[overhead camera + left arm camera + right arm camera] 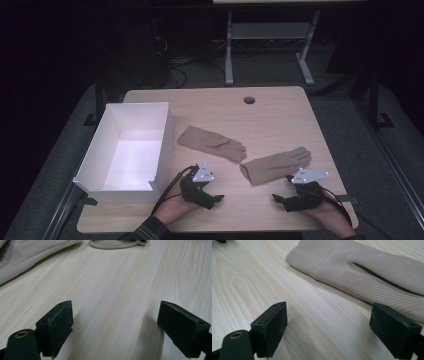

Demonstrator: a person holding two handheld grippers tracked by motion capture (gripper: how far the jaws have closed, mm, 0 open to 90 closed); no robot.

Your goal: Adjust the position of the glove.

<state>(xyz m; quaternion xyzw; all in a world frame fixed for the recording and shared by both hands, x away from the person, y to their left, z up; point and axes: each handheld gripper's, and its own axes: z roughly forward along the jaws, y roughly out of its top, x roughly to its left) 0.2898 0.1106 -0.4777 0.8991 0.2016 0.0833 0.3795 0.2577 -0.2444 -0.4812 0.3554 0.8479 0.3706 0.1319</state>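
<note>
Two beige gloves lie flat on the wooden table [270, 115]: one glove [212, 143] near the middle, the other glove [276, 165] to its right, cuff toward the front. My left gripper [215, 200] rests low at the front, pointing right, open over bare wood [115, 322]. Glove fabric [25, 255] lies beyond its jaws, apart from them. My right gripper [280, 199] points left, just in front of the right glove, open [328, 322]. That glove [367, 272] lies close past its right jaw, not between the pads.
An open white box [127, 150] stands at the table's left, beside my left hand. A round cable hole [249, 100] sits near the far edge. Bare wood stretches between the two grippers. A metal frame [270, 45] stands on the floor beyond.
</note>
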